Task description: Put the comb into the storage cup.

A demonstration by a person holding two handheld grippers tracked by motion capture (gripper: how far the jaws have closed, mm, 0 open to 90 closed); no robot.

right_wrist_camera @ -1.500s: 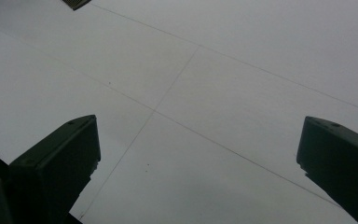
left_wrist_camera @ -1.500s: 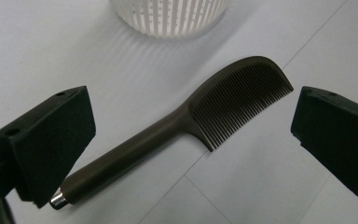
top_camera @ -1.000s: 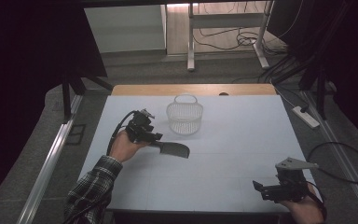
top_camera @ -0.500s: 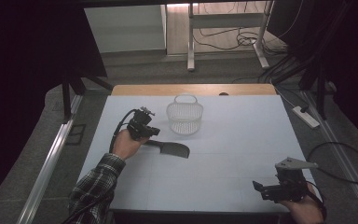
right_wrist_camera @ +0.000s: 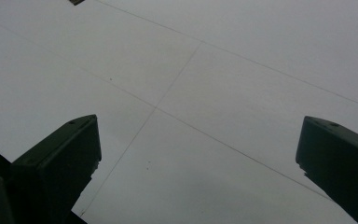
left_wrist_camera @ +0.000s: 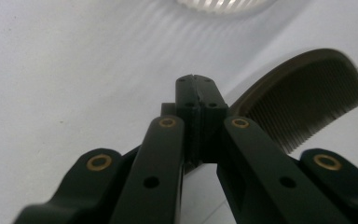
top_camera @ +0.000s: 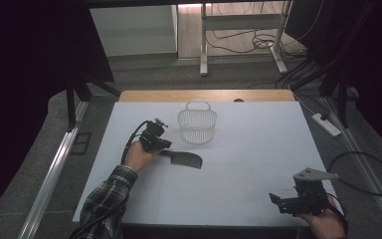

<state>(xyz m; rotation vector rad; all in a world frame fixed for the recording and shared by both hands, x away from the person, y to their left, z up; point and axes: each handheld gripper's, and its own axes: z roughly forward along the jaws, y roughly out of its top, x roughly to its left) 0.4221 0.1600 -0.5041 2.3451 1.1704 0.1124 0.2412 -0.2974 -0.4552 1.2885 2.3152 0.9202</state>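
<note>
The left tongs [top_camera: 165, 145] pinch the dark comb [top_camera: 185, 159] by its end, apparently for the near wire basket [top_camera: 197, 123], while the right tongs [top_camera: 277, 200] idle spread.

I see a dark, matt comb [left_wrist_camera: 303, 105] with finely ribbed teeth, matt black plastic jaws with brass-coloured rivets, a white wire-mesh basket [top_camera: 197, 124], and a smooth, matt white surface [top_camera: 258, 149].
</note>
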